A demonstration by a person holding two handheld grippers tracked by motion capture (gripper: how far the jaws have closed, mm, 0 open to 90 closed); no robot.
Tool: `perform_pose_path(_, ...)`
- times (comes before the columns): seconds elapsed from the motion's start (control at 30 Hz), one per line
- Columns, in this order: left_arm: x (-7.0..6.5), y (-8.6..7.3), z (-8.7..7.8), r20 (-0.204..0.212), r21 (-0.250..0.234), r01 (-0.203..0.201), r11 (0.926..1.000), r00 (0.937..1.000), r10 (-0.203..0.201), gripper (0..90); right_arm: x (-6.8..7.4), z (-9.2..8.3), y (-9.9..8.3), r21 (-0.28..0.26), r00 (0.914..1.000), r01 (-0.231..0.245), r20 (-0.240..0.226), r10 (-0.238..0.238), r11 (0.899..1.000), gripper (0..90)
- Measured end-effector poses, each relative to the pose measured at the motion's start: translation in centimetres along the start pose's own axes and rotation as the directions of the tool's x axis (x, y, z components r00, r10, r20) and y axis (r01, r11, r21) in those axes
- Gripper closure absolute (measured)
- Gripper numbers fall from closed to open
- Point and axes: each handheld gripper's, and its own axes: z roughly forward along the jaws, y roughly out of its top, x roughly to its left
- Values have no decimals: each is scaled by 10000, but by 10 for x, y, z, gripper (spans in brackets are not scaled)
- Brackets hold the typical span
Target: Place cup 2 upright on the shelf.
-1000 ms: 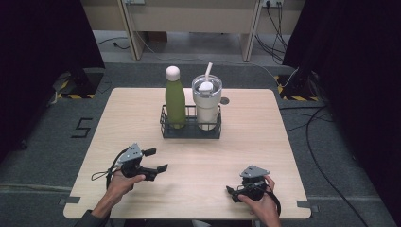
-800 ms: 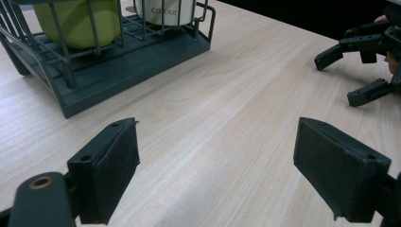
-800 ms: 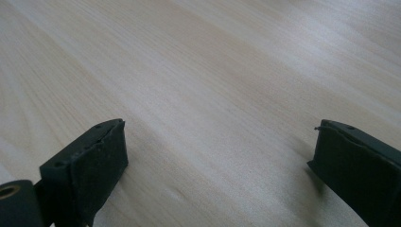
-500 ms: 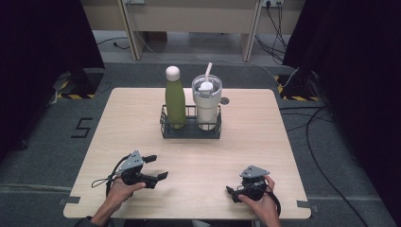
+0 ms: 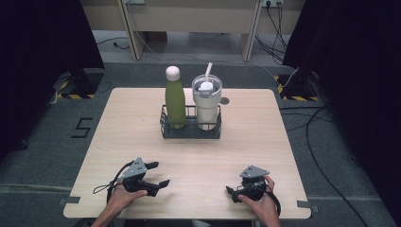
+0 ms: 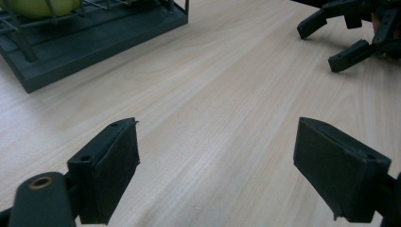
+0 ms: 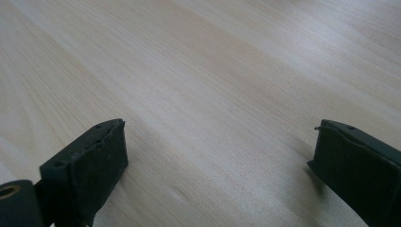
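Two grippers, left gripper [image 5: 157, 173] and right gripper [image 5: 230, 191], rest on table [image 5: 265, 127]; fingers spread, empty.

Even, soft light falls from above on the pale table [image 5: 246, 137], which is bright against a dim floor and near-black surroundings at both sides of the high view. Shadows are short and faint; the wire caddy [image 5: 190, 128] casts only a slight one. No strong glare. Both gripper views are soft, their near jaws blurred, with a mild sheen on the wood
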Motion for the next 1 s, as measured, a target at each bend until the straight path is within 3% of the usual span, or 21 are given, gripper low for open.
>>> perform_pose_path(0.3, -9, -7, 0, -40, 277, -162, 9995, 9999, 163, 145, 0, 0, 0, -4, 10000, 65, -7, -65, 10000, 44)
perform_pose_path(0.5, -12, -11, -1, -174, 707, -429, 9966, 9989, 442, 145, 0, 0, 0, -9, 10000, 82, -21, -82, 10000, 44)
perform_pose_path(0.67, -16, -13, -3, -34, 1010, -488, 9937, 9988, 494, 146, 0, 0, 0, -9, 10000, 80, -16, -80, 10000, 44)
perform_pose_path(0.83, -19, -14, -3, -61, 1466, -560, 9876, 9983, 575, 146, 0, 0, 0, -2, 10000, 55, -14, -55, 10000, 44)
perform_pose_path(1.0, -21, -15, -2, -86, 2093, -688, 9754, 9974, 722, 146, 0, 0, 0, 0, 10000, 50, -13, -50, 10000, 44)
